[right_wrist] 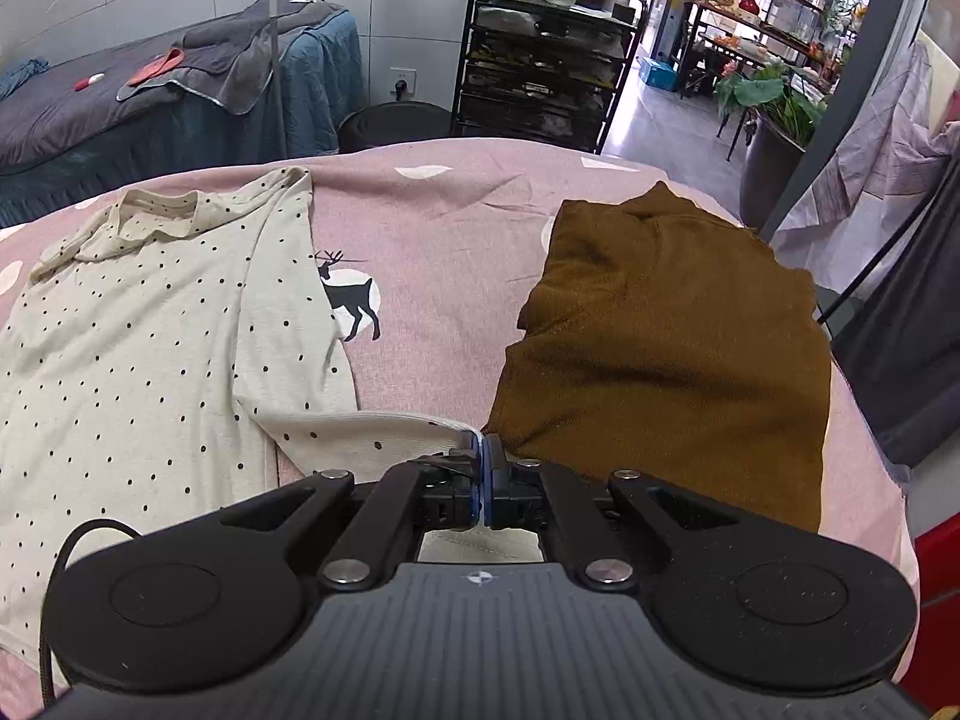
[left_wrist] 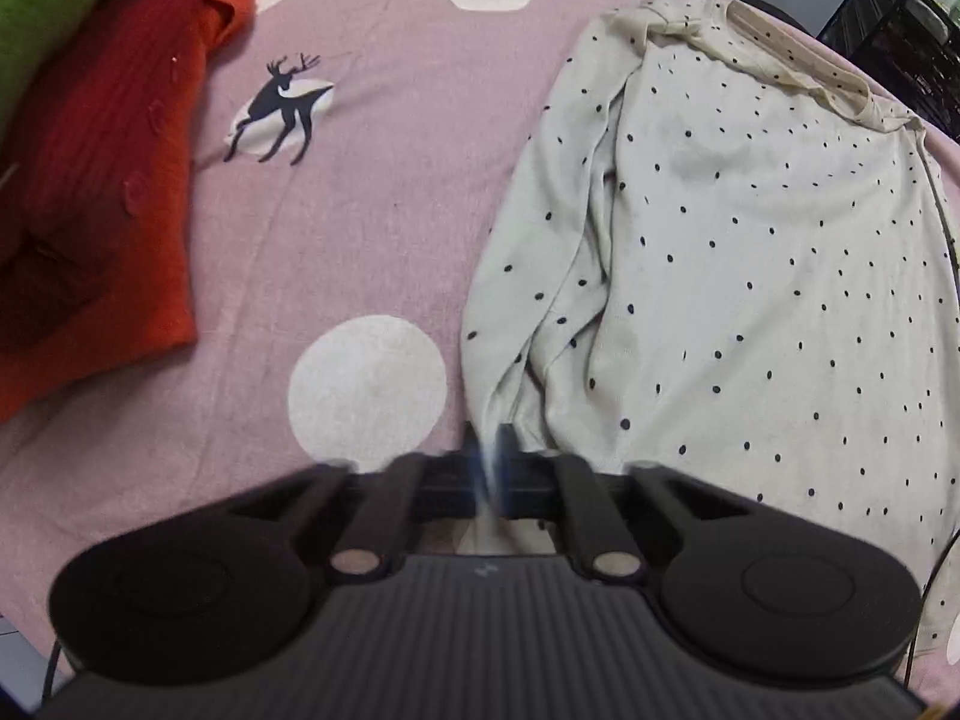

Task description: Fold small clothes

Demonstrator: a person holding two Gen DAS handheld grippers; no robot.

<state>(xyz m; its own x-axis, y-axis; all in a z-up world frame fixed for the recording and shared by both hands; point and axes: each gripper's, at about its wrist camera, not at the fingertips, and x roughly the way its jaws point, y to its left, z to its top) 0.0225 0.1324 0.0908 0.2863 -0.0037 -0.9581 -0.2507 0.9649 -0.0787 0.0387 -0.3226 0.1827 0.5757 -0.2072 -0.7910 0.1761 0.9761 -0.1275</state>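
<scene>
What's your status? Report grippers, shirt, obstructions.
Left gripper shut on dotted shirt sleeve. Right gripper shut on the other sleeve cuff. Brown garment close beside right gripper; orange garment lies apart, left.

The right gripper is clamped on a sleeve cuff of the dotted shirt, which lies flat on the pink sheet beside a deer print, with a brown garment on the right.
</scene>
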